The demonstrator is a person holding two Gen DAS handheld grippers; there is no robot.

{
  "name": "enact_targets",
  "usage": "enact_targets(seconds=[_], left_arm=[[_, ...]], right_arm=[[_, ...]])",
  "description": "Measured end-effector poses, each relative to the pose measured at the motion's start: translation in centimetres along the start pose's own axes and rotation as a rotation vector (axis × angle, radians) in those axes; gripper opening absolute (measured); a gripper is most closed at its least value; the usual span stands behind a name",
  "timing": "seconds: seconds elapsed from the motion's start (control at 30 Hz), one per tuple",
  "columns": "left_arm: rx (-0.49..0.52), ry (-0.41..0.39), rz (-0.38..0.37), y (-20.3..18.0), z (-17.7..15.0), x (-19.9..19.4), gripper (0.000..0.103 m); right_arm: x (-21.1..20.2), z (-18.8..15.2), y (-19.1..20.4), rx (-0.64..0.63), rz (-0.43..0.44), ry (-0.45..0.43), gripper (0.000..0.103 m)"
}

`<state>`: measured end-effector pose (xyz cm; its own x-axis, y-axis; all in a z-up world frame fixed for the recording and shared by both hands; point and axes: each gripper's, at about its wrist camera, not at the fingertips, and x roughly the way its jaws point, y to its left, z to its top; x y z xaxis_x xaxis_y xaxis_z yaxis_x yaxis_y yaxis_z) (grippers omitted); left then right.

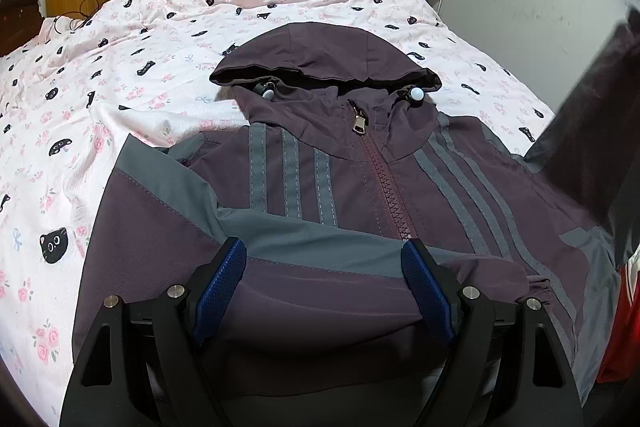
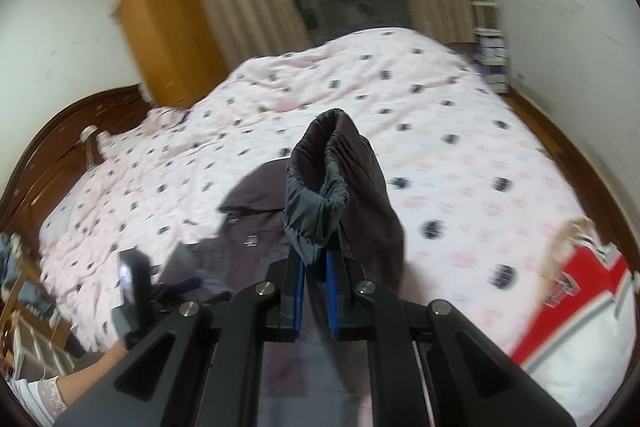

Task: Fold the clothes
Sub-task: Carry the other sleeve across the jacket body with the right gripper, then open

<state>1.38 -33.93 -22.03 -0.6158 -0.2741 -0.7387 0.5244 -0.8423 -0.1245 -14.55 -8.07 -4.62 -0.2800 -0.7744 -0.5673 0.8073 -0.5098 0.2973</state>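
The jacket (image 1: 360, 195) is smooth matt cloth with a metal zip pull (image 1: 359, 123); under it, the bed (image 1: 160, 39) wears soft printed cotton.

A dark plum hooded zip-up jacket (image 1: 360, 187) has slate-grey shoulder panels, three grey stripes on each side of its plum zipper, and white toggle beads at the hood. It lies on a pale pink quilt (image 1: 140, 39) printed with black cat faces and pink roses. At near right sits a red, white and grey striped garment (image 2: 576, 311). Both black grippers have blue pads (image 1: 428, 295).
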Motion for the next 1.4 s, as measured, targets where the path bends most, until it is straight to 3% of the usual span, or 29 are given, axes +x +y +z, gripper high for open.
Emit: enact_targets(seconds=[0.3,0.53,0.77,1.0,1.4], left_arm=[[-0.044,-0.033,-0.068,1.1,0.4,-2.8,0.077],[-0.069,-0.118,-0.027,3.9,0.3,-7.7,0.077],[-0.121,-0.127,0.025,7.5,-0.4,-9.5,0.077],[-0.175,-0.117,0.058,9.9,-1.6,-9.6,0.077],[-0.183,-0.119,0.051,9.9,-1.2,-10.0,0.077]], right_arm=[[5.6,-1.5,7.7,-0.114,0.134,0.093,0.010],[7.8,-3.7,11.3,-0.181,0.209,0.147,0.010],[9.6,-6.4,14.3,-0.261,0.270,0.225,0.010],[11.5,-10.0,16.7,-0.340,0.282,0.308,0.010],[14.1,-14.7,18.1,-0.455,0.257,0.433,0.013]])
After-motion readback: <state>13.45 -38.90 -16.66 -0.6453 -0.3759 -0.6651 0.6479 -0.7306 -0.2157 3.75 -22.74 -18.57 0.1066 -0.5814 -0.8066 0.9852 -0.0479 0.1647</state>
